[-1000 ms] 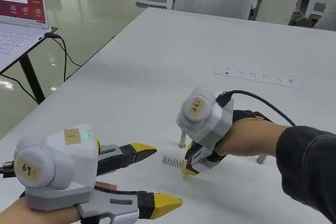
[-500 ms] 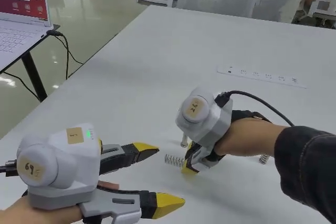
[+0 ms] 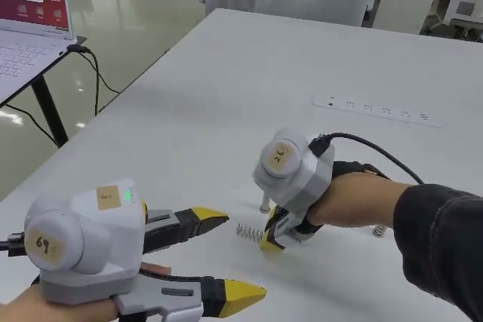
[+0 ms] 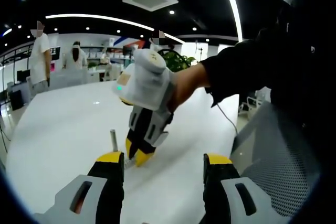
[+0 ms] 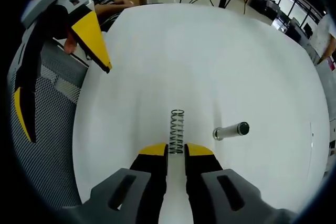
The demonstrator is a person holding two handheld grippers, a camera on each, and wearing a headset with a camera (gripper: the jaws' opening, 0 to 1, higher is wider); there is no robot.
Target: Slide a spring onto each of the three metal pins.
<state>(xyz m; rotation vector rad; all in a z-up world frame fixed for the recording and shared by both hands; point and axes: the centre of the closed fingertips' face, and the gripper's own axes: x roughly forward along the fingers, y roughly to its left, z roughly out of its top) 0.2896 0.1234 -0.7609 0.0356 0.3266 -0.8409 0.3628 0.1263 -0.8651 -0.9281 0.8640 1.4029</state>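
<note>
My right gripper (image 3: 270,243) is shut on one end of a thin metal spring (image 3: 247,232), which lies level just above the white table and points left. In the right gripper view the spring (image 5: 177,127) sticks straight out from between the yellow tips of the right gripper (image 5: 176,149). A short metal pin (image 3: 263,204) stands upright just behind the spring; the pin (image 5: 229,130) is to the right of it here. My left gripper (image 3: 226,256) hangs open at the lower left with nothing between its jaws. In its own view the left gripper (image 4: 164,158) faces the right gripper (image 4: 137,153) and the pin (image 4: 112,137).
A second spring (image 3: 379,229) stands upright beside my right sleeve. A white power strip (image 3: 373,109) lies further back on the table (image 3: 226,81). A laptop (image 3: 30,5) sits on a stand to the far left, and chairs stand beyond the far edge.
</note>
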